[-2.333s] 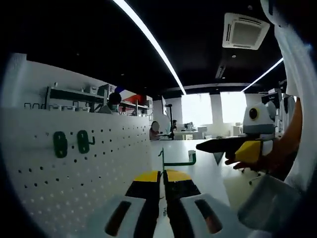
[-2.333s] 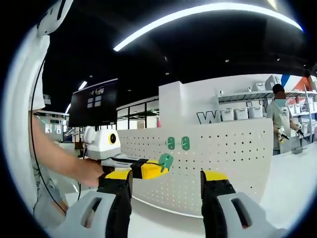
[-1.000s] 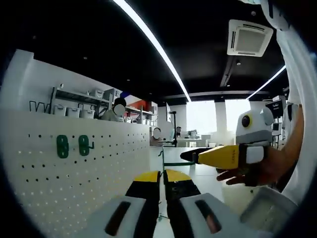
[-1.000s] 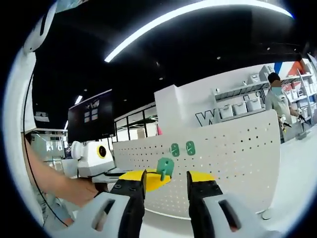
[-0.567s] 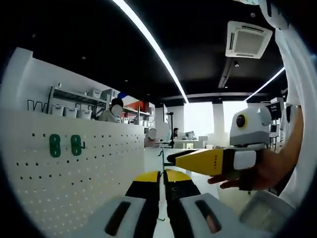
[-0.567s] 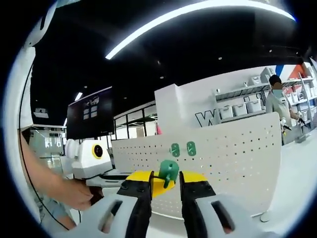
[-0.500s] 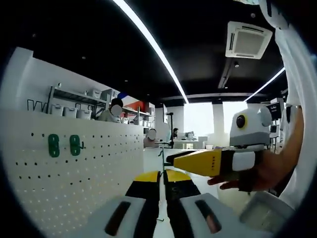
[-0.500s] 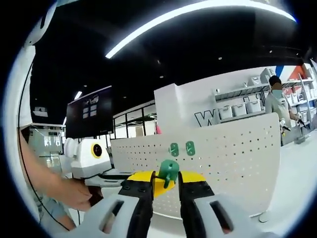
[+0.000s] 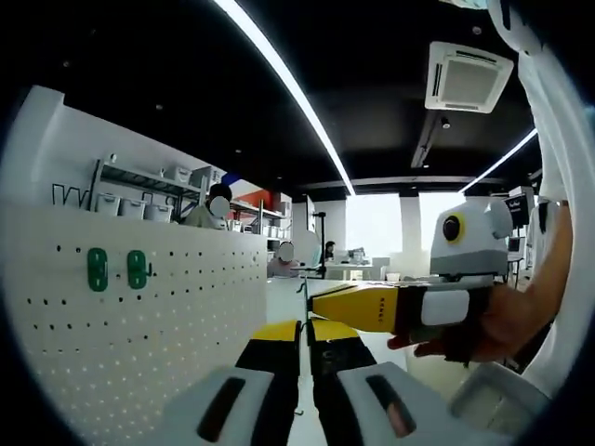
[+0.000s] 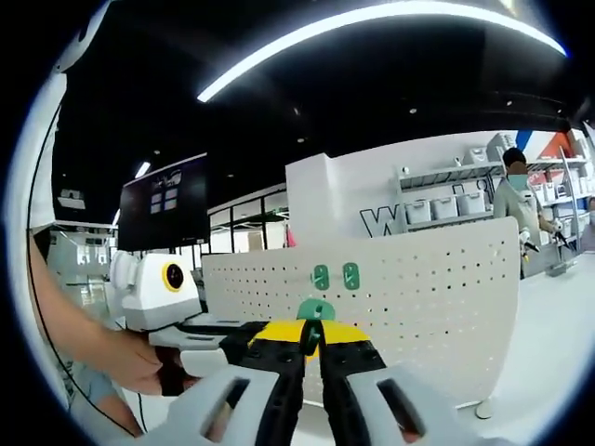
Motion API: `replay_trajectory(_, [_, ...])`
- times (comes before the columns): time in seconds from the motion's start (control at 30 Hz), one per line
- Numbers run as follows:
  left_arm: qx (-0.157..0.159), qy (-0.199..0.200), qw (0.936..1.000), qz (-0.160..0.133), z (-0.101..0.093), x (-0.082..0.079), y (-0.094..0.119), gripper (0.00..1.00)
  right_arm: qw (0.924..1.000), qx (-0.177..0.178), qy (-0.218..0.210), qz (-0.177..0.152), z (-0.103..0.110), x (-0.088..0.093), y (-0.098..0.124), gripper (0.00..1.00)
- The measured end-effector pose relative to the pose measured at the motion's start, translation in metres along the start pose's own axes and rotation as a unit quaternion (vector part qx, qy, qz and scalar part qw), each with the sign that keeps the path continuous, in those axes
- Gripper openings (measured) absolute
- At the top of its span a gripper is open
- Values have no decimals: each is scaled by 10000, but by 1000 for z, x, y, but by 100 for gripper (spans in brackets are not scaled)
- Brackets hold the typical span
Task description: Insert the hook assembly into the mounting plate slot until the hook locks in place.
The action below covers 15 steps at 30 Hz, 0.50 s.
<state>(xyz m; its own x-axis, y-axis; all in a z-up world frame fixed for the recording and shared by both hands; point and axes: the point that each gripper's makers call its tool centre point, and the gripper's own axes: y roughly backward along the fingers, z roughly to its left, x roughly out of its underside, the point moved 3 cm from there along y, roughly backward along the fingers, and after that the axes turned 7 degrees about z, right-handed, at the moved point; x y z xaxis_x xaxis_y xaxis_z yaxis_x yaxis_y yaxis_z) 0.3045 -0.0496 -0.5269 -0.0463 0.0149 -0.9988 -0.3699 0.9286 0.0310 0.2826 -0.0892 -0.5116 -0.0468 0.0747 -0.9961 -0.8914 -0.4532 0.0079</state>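
White pegboard: mounting plate [image 10: 409, 297] stands upright across the middle of the right gripper view, its right edge curving down to a small foot on the table [image 10: 548, 325]; in the left gripper view it fills the lower left.
Green hooks on board: two [image 10: 336, 276] side by side, upper centre of the plate, long axes vertical.
Hook assembly: green piece [image 10: 315, 311] at lower centre, its rounded top poking up above both yellow tips; which way its hook end points cannot be told.
Right gripper [image 10: 310, 340]: jaws nearly together, pinched on the hook assembly.
Left gripper [image 9: 304, 333]: jaws close with a thin gap, gripping the thin green shaft of the hook assembly.
Open room: bare perforated board right of the hooks.
Room: dark ceiling, light strips [image 9: 284, 79], shelves, person [image 10: 521, 209] at right.
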Motion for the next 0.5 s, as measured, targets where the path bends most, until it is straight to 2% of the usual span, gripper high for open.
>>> replay_trajectory(0.07, [-11,11,10000,1,0,1,0,2,9999,49,115,27,0,0,0,3])
replay_trajectory(0.23, [-41,18,10000,3,0,0,0,2,10000,50,66,50,0,0,-1,2])
replay_trajectory(0.5, [-66,-181,9998,95,1,1,1,2,9998,18,9,195,1,1,-2,2])
